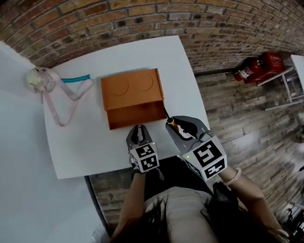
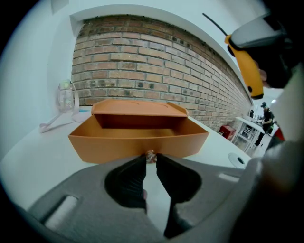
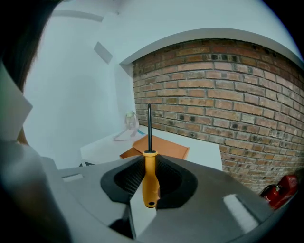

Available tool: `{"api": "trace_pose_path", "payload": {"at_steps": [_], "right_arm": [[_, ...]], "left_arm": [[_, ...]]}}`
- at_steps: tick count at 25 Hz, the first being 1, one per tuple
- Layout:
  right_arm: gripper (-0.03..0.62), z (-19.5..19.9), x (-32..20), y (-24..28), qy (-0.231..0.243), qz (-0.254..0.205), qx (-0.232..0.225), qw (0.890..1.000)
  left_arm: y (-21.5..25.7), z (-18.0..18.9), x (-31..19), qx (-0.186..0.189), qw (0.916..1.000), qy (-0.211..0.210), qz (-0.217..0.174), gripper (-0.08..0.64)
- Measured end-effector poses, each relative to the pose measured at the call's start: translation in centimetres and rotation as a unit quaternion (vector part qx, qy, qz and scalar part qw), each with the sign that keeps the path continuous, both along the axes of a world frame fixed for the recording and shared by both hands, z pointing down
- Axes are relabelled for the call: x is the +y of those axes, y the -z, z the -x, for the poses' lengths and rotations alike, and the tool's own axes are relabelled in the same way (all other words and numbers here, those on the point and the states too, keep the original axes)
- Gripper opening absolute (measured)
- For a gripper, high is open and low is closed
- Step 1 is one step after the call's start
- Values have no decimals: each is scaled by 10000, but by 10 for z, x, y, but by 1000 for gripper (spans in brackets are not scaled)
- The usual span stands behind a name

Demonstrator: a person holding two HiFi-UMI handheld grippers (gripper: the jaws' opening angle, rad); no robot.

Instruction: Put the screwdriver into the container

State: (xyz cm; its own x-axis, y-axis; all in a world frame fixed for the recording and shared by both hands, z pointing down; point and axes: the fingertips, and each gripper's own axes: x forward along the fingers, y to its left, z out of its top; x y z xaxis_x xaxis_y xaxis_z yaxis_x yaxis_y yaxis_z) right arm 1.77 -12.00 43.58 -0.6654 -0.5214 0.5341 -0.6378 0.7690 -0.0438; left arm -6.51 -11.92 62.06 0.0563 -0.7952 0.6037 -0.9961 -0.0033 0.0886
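Note:
An orange container (image 1: 132, 91) stands mid-table with its drawer (image 1: 136, 115) pulled out toward me; the drawer (image 2: 137, 137) looks empty inside. My left gripper (image 1: 138, 128) is at the drawer's front, its jaws shut on the small metal knob (image 2: 150, 155). My right gripper (image 1: 180, 123) hovers just right of the drawer's near corner, shut on the screwdriver (image 3: 150, 178) by its yellow handle. The black shaft (image 3: 149, 126) sticks out beyond the jaws toward the container (image 3: 164, 147). The left gripper view shows the screwdriver (image 2: 247, 71) high at the right, above the drawer.
The white table (image 1: 79, 146) ends just behind my grippers and close to the container's right. A pink strap with a clear object (image 1: 50, 88) and a teal piece (image 1: 76, 78) lie at the far left. A red extinguisher (image 1: 256, 68) lies on the floor at right.

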Motion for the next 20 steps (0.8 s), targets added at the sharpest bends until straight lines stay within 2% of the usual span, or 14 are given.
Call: {"api": "trace_pose_path", "payload": {"at_steps": [10, 20], "right_arm": [[72, 30, -16, -28, 923, -71, 763, 9928], [73, 53, -27, -53, 1432, 21, 1229, 9820]], "left_arm": [[2, -2, 2, 27, 10000, 32, -14, 66], [2, -2, 4, -22, 10000, 51, -82, 66]]}}
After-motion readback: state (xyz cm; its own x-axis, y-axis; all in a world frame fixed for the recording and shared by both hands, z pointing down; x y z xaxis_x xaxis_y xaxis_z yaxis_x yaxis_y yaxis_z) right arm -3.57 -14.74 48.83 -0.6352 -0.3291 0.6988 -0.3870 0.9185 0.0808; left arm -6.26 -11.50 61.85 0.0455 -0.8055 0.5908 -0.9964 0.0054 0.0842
